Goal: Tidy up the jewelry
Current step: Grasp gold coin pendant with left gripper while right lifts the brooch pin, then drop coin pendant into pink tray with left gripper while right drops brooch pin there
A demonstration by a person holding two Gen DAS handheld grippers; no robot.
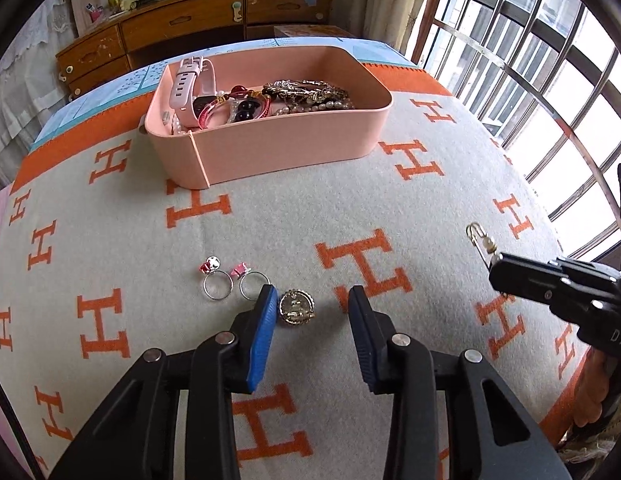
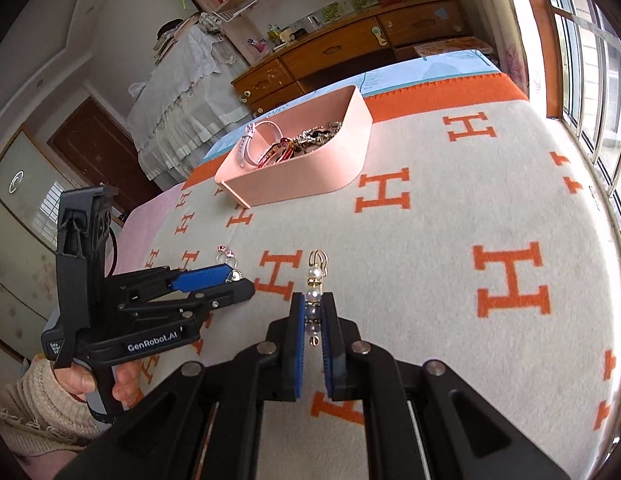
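A round gold brooch lies on the blanket between the blue pads of my left gripper. It sits close to the left pad with a gap on its other side, so the jaws stand open around it. Two silver rings with pink tops lie just left of that gripper. My right gripper is shut on a gold pin with pearls, held above the blanket; the pin's tip sticks out past the fingers. The pink box at the back holds a pink watch, bracelets and pearl strands.
The blanket with orange H letters covers the whole work surface. A barred window runs along the right. A wooden dresser stands behind the bed. A person's hand in a knitted sleeve holds the left gripper.
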